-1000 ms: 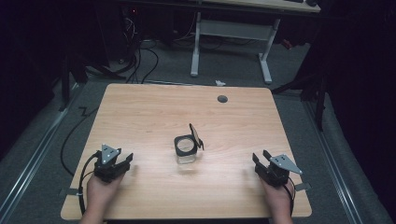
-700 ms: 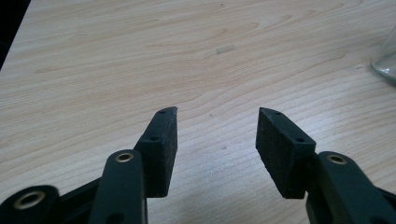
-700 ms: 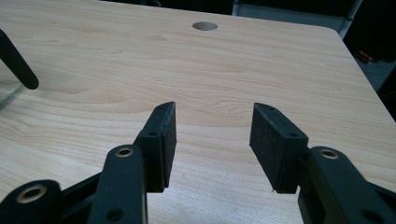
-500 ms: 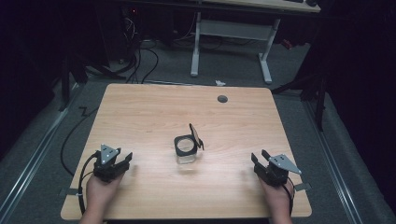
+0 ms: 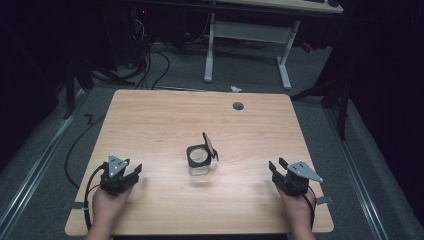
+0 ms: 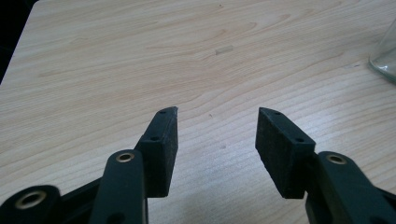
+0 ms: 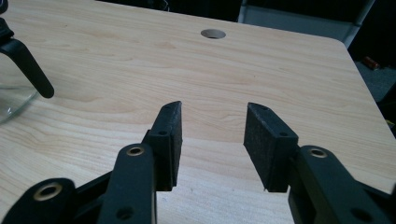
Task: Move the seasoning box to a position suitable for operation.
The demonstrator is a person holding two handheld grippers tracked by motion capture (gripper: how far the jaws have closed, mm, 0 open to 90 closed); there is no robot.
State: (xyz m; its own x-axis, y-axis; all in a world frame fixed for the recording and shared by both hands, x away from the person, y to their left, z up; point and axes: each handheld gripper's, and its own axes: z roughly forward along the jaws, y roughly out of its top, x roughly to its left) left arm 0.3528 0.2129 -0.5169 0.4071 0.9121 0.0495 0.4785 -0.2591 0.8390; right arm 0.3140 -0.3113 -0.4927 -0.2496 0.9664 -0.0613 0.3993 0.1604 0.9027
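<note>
While a clear glass jar (image 5: 199,161) with its black lid flipped up stood mid-table (image 5: 150,120), the left gripper (image 5: 131,171) and right gripper (image 5: 276,164) rested near the front corners, jaws parted and empty.

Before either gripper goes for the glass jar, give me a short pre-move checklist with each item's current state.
1. Left gripper open, nothing between its jaws: ok.
2. Right gripper open, nothing between its jaws: ok.
3. Glass jar upright at the middle of the table: ok.
4. Black flip lid raised, mouth uncovered: ok.
5. Jar contents: cannot tell.
6. Bare wood between each gripper and jar: ok.
</note>
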